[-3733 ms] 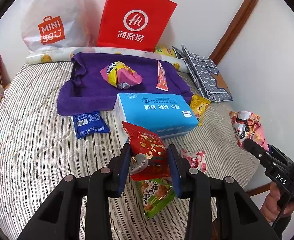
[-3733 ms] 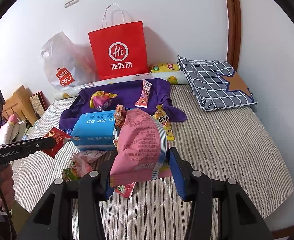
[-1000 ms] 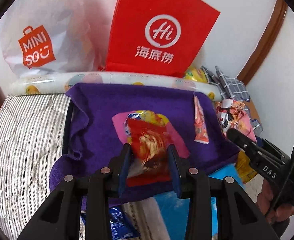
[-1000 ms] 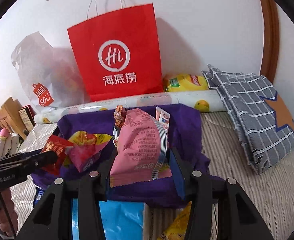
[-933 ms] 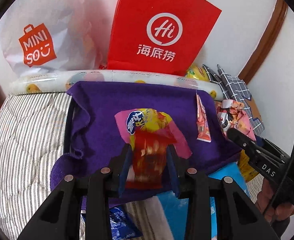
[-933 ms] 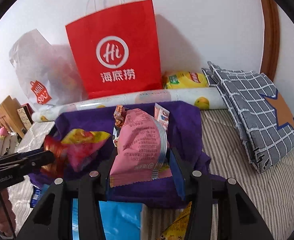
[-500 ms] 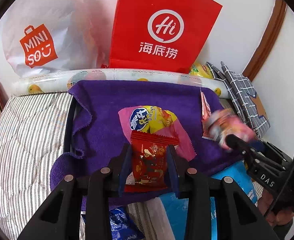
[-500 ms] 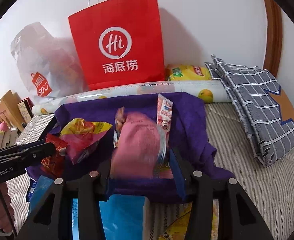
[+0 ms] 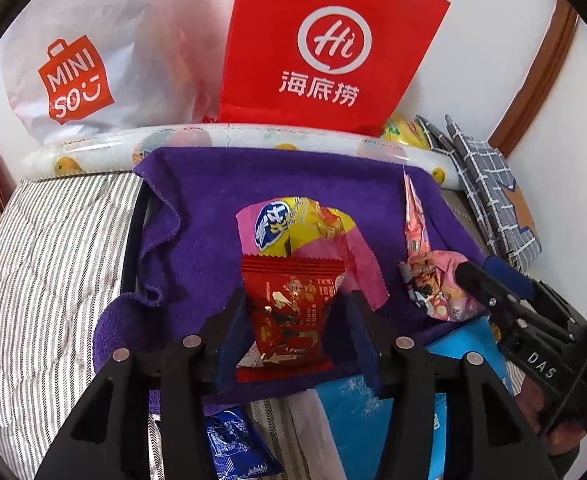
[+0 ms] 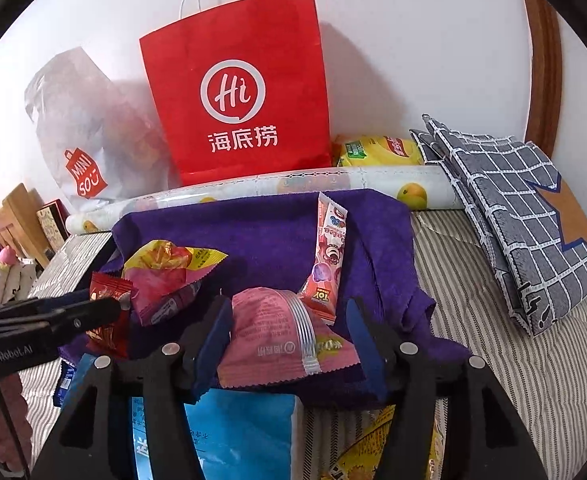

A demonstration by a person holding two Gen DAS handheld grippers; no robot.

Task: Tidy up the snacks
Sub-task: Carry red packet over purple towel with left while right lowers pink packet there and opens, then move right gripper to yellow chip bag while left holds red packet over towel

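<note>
A purple towel [image 9: 205, 216] [image 10: 253, 240] lies on the striped bed. On it are a yellow-pink snack bag [image 9: 293, 228] [image 10: 165, 276] and a long pink stick packet [image 9: 415, 224] [image 10: 329, 252]. My left gripper [image 9: 297, 320] is open around a red snack packet [image 9: 289, 312] that lies on the towel's front edge; it also shows in the right wrist view [image 10: 107, 312]. My right gripper [image 10: 289, 324] is open around a pink snack bag [image 10: 285, 340] lying on the towel, also seen in the left wrist view [image 9: 437, 288].
A red Hi paper bag [image 9: 325, 48] [image 10: 241, 92] and a white Miniso bag [image 9: 81, 68] lean on the wall behind a fruit-print roll [image 10: 293, 188]. A blue tissue pack [image 10: 229, 432], a blue packet [image 9: 233, 448], a yellow packet [image 10: 377, 452] and a checked cushion [image 10: 525, 208] lie around.
Both grippers carried their packets from the bed's front to the towel, lowered them and opened. The red packet and the pink bag now lie released on the towel.
</note>
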